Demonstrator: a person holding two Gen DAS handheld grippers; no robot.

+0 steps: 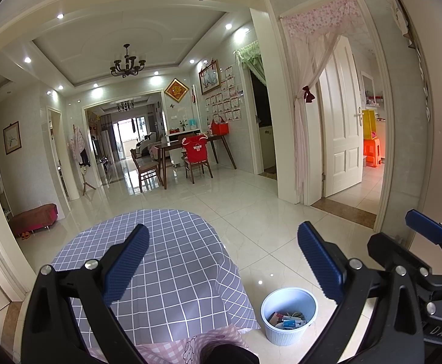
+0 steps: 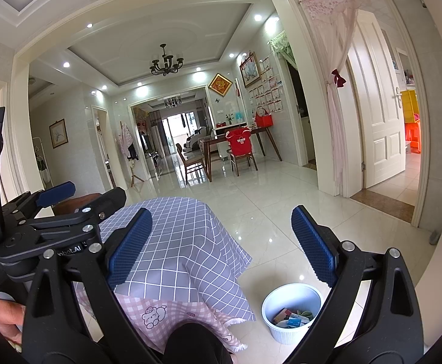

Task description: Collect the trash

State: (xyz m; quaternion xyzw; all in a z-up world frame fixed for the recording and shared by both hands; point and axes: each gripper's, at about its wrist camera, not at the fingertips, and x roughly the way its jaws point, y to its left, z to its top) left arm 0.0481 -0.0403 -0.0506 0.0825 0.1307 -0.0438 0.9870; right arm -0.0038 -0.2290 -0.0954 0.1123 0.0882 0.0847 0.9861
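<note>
Left gripper (image 1: pixel 221 261) and right gripper (image 2: pixel 219 244) both wide, empty. Bin (image 1: pixel 288 315) below-right holds trash; tablecloth (image 1: pixel 172 261) ahead bare. Probably finished.

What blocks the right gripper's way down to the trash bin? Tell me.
Nothing visible does. The right gripper is open and empty, and the white trash bin stands on bare floor below it, beside the checked tablecloth, its mouth uncovered.

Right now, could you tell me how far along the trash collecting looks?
It looks nearly done: the white bin on the floor holds several wrappers and packets, and the checked tablecloth shows nothing left on its visible top. Nothing is in hand: the left gripper and right gripper are both open and empty.
</note>
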